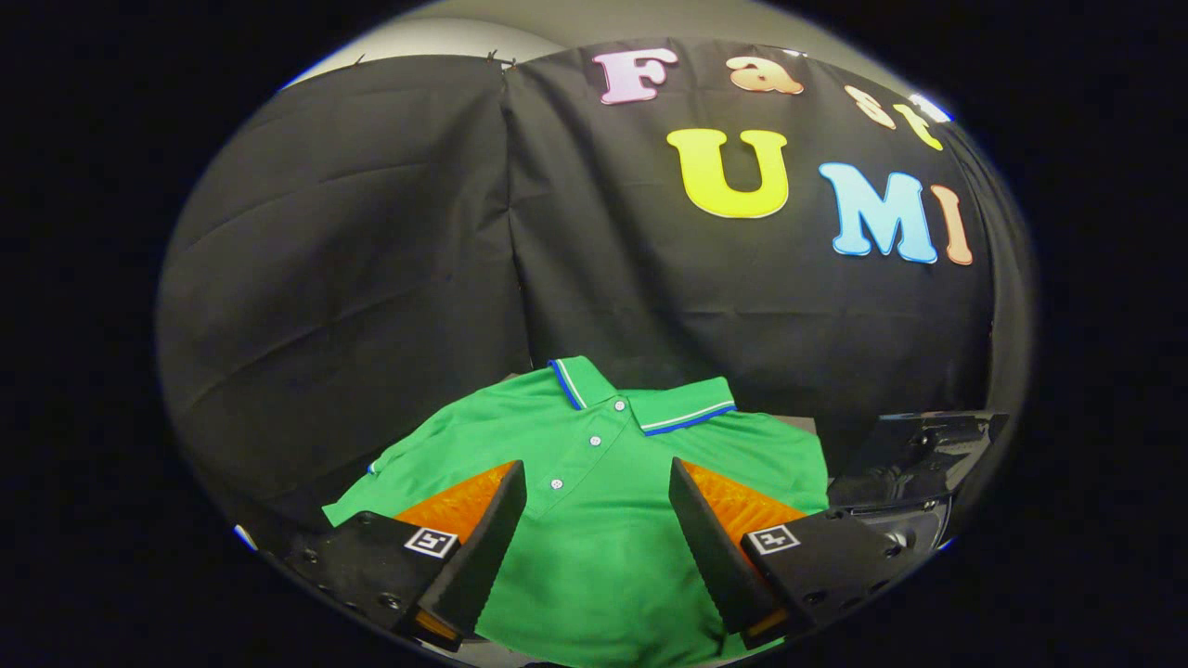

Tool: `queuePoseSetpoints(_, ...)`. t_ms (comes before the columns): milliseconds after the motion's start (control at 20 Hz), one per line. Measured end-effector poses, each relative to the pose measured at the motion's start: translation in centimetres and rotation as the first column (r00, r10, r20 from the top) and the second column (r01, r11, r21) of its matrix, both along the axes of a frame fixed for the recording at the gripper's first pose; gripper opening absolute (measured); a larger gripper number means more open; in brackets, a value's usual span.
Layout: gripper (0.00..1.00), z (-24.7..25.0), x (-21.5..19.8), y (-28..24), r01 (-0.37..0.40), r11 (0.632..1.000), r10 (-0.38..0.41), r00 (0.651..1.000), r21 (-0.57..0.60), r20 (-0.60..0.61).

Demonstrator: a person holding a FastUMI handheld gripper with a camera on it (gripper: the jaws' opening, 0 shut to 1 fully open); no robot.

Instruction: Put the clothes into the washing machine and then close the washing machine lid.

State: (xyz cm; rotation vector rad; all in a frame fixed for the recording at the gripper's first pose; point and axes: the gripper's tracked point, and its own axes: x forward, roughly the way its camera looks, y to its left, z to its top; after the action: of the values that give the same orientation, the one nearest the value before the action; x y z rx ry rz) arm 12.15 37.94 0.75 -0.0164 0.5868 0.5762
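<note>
Black cloth wall behind green polo shirt (594,520), tongs (599,482) wide apart above it, dark machine (914,464) poss. beside hem.

Fisheye view from just behind the tongs (597,482), forward and slightly downward, close above the green shirt (594,520).

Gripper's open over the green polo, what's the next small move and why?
Probably lower the gripper straight onto the green polo shirt and shut on a fold of cloth near the button placket. Its fingers stand wide apart above the shirt, which lies spread flat between and beyond them, collar away. Nothing is held yet, and the dark machine waits beside it.
</note>
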Motion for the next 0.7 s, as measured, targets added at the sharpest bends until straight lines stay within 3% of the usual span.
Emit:
queuePoseSetpoints(200,0.98,-3.2,0.1,1.8,-0.03,0.995,0.026,0.999,-0.093,-0.045)
queuePoseSetpoints(450,0.97,-5.5,0.3,2.7,-0.068,0.991,0.058,0.994,-0.114,-0.093)
queuePoseSetpoints(600,0.92,-5.7,-0.4,2.9,-0.091,0.99,0.079,0.991,-0.107,-0.111)
queuePoseSetpoints(700,0.64,-5.5,-0.7,3.1,-0.109,0.99,0.098,0.988,-0.091,-0.118)
